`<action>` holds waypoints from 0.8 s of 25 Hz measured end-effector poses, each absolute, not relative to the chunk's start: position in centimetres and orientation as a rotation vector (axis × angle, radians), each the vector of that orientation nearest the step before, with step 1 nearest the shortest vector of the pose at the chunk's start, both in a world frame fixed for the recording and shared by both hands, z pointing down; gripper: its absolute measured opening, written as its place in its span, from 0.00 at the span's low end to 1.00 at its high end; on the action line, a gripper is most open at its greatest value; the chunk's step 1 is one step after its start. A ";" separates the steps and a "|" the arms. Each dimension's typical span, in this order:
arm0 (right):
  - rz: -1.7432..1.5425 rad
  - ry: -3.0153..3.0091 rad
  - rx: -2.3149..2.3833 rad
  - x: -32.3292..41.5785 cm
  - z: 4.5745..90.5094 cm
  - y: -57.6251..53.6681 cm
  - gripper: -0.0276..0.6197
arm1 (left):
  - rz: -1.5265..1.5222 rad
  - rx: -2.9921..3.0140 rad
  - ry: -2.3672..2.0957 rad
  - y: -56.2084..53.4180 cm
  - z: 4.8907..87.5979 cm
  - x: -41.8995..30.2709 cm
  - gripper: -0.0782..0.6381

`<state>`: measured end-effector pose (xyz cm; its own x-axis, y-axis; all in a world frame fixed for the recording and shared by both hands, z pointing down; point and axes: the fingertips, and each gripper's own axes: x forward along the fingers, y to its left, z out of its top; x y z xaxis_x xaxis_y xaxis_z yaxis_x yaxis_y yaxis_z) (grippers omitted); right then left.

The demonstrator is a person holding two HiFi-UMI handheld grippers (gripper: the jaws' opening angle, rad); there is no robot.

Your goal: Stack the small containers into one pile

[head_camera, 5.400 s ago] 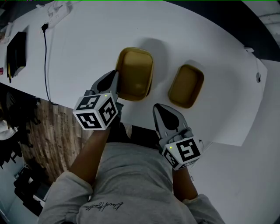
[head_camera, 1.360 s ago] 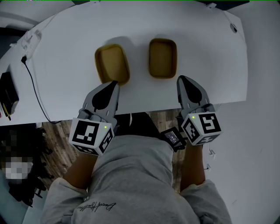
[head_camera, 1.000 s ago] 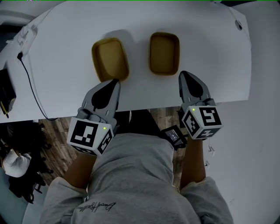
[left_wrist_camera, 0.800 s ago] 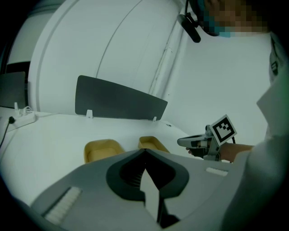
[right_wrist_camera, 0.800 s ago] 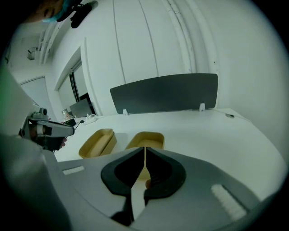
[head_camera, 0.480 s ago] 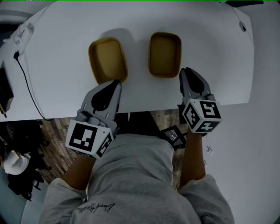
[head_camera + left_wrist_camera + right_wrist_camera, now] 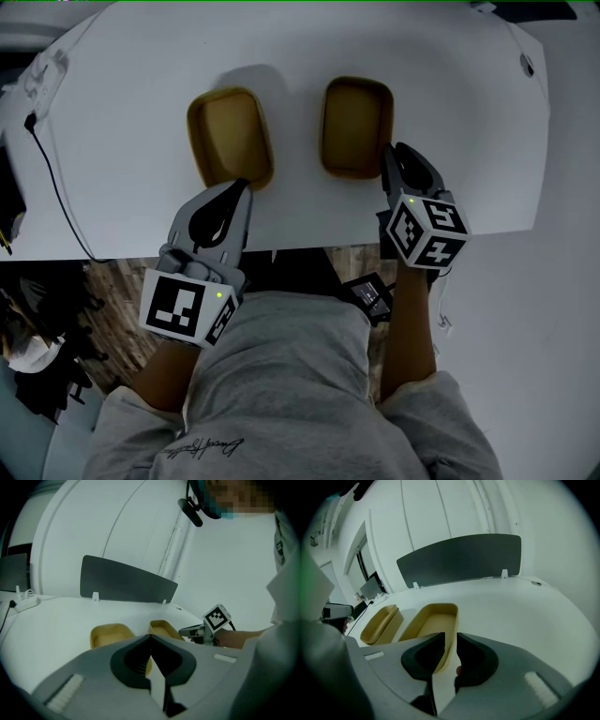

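Note:
Two tan, empty, small containers sit side by side on the white table [image 7: 450, 112]. The left container [image 7: 228, 139] [image 7: 108, 634] [image 7: 382, 623] lies just beyond my left gripper [image 7: 246, 185] [image 7: 150, 637], which is shut and empty, its tip at the container's near end. The right container [image 7: 356, 127] [image 7: 164, 629] [image 7: 433, 618] has its near right wall between the jaws of my right gripper [image 7: 387, 152] [image 7: 450, 637]. Those jaws have just been opening and stand apart round the rim without pressing it.
The table's near edge runs just under both grippers, with wood floor [image 7: 112, 281] below. A power strip [image 7: 42, 73] and its black cable [image 7: 56, 187] lie at the table's left. A dark upright panel [image 7: 126, 581] [image 7: 459, 559] stands along the far edge.
My right gripper has come forward and down from the table's edge to the right container's near right corner, and its jaws have parted. The left gripper has stayed put, shut.

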<state>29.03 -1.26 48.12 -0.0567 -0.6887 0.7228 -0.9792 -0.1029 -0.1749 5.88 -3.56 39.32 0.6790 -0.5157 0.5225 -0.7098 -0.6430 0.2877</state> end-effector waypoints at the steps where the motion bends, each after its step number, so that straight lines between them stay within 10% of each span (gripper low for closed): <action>1: 0.981 -1.769 1.820 29.1 48.3 -1.4 0.19 | 0.551 2.415 -0.948 -3.6 39.4 5.9 0.11; 20: 1.032 -1.671 1.801 29.7 50.3 -1.8 0.12 | 0.570 2.375 -0.948 -3.6 40.4 6.0 0.11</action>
